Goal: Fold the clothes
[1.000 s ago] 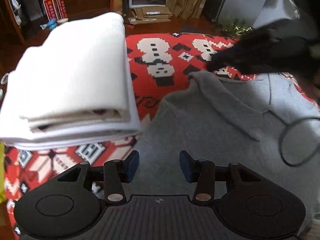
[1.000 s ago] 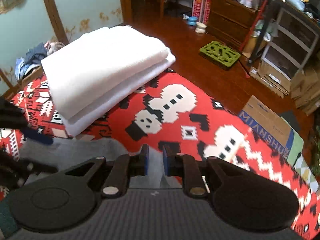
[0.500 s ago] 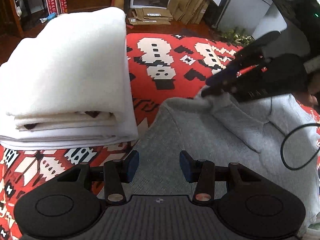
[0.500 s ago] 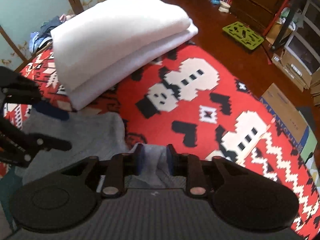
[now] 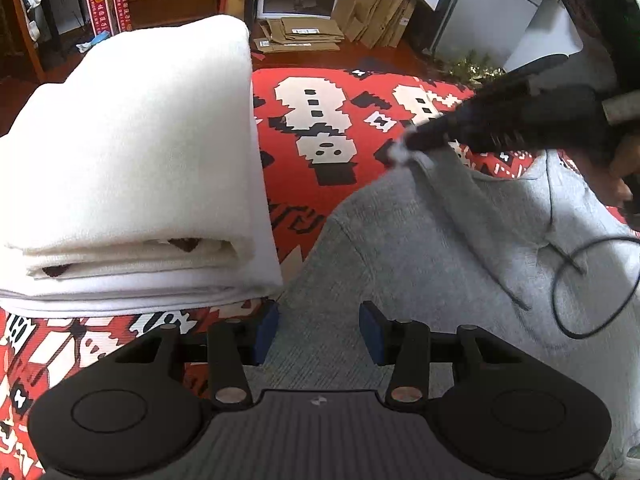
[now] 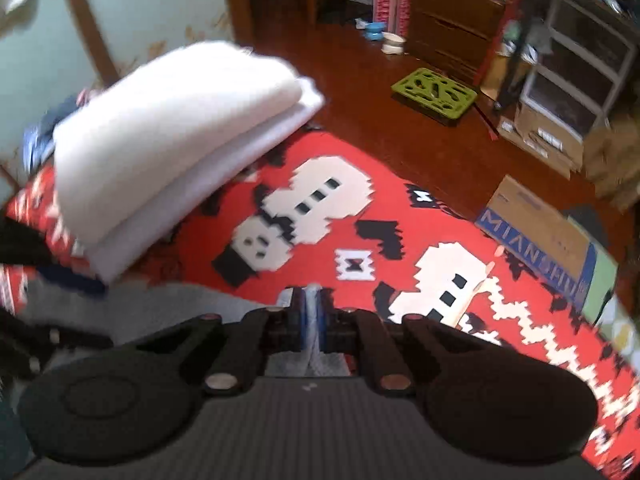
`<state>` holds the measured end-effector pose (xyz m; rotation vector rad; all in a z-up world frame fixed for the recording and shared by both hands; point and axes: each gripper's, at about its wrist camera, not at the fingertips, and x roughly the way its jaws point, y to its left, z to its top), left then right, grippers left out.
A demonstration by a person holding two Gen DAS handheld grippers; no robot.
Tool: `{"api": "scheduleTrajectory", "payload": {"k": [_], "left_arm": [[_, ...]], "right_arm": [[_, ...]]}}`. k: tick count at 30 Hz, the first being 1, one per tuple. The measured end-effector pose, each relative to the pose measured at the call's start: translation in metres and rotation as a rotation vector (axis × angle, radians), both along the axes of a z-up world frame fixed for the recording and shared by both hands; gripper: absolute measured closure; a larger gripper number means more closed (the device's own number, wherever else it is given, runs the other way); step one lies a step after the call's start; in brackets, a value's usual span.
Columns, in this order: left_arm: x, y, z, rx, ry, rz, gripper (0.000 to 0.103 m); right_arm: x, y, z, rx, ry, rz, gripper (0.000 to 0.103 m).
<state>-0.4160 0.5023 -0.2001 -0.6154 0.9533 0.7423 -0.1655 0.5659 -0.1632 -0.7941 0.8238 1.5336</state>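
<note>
Two grippers are engaged with one grey hoodie (image 5: 424,248), which lies spread on a red patterned blanket (image 5: 320,92). The right gripper (image 6: 312,316) has its jaws pressed together on a pinch of grey fabric at the garment's far edge; in the left wrist view that pinched corner is raised slightly off the blanket, presumably to begin a fold. The left gripper (image 5: 318,330) hovers over the near part of the hoodie with its jaws spread apart, holding nothing; it appears positioned to take a second hold or pin the cloth. A stack of folded white towels (image 5: 132,152) sits just beside the hoodie, likely set aside as finished work. The hoodie is judged unfolded; folding is at an early stage. The right wrist view is motion-blurred.
</note>
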Motion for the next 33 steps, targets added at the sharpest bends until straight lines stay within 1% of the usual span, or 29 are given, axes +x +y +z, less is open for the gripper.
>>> {"api": "scheduleTrajectory", "payload": {"k": [2,3,6,7,8,11,13,17,22,25,29,33], "left_arm": [[0.001,0.0,0.0,0.002,0.004,0.002,0.059],[0.001,0.0,0.0,0.0,0.006,0.006,0.059],[0.002,0.002,0.003,-0.012,-0.003,0.018,0.059],[0.003,0.002,0.005,-0.012,-0.01,0.019,0.059],[0.003,0.002,0.007,-0.008,-0.014,0.016,0.059],[0.004,-0.001,0.012,0.007,-0.001,0.012,0.059],[-0.002,-0.005,0.013,-0.005,0.007,0.034,0.059],[-0.021,-0.016,0.016,-0.035,0.032,0.086,0.059],[-0.048,-0.04,0.025,-0.082,0.055,0.144,0.059],[-0.055,-0.059,0.034,-0.108,0.053,0.146,0.059],[-0.051,-0.09,0.045,-0.182,0.007,0.114,0.059],[-0.03,-0.132,0.045,-0.254,-0.037,0.009,0.061]], "right_arm": [[0.005,0.002,-0.006,0.004,0.022,-0.018,0.097],[0.006,0.001,-0.009,0.005,0.018,-0.016,0.097],[0.009,-0.003,-0.012,0.012,0.036,-0.047,0.092],[0.011,-0.004,-0.011,0.007,0.044,-0.065,0.083],[0.013,-0.006,-0.009,0.01,0.038,-0.08,0.08],[0.014,-0.013,0.005,0.039,0.048,-0.088,0.08],[0.011,-0.019,0.014,0.041,0.057,-0.091,0.08],[-0.005,-0.041,0.028,0.027,0.109,-0.101,0.08],[-0.034,-0.084,0.032,-0.03,0.179,-0.139,0.079],[-0.058,-0.119,0.029,-0.075,0.211,-0.144,0.079],[-0.077,-0.171,0.029,-0.131,0.225,-0.159,0.079],[-0.083,-0.226,0.032,-0.176,0.218,-0.209,0.079]]}}
